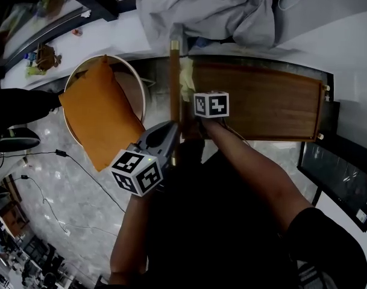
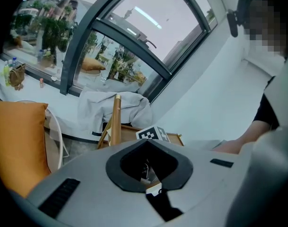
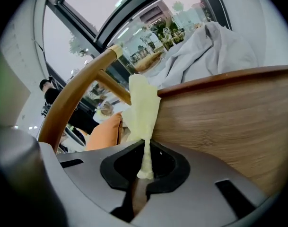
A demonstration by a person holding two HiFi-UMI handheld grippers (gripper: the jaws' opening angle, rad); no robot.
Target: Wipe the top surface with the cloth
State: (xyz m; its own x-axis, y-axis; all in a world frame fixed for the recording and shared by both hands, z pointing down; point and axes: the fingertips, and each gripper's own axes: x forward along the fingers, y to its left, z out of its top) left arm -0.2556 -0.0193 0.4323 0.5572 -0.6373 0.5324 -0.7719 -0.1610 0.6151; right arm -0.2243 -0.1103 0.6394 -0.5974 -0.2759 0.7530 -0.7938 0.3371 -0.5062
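The brown wooden top (image 1: 261, 101) runs across the middle of the head view. A pale yellow cloth (image 1: 186, 80) hangs at its left end. My right gripper (image 1: 198, 105) is at that end, shut on the cloth. In the right gripper view the cloth (image 3: 143, 109) rises from between the shut jaws of the right gripper (image 3: 144, 174) and lies against the edge of the wooden top (image 3: 224, 112). My left gripper (image 1: 170, 130) hovers lower left, off the top, beside a wooden chair rail (image 1: 175, 83). In its own view the left gripper (image 2: 152, 189) is shut and holds nothing.
An orange cushion (image 1: 102, 116) lies on a round white-rimmed chair (image 1: 139, 86) to the left. A grey garment (image 1: 213, 11) is heaped on the white ledge beyond the top. Cables (image 1: 62, 155) cross the marble floor at left. A dark panel (image 1: 343, 179) stands at right.
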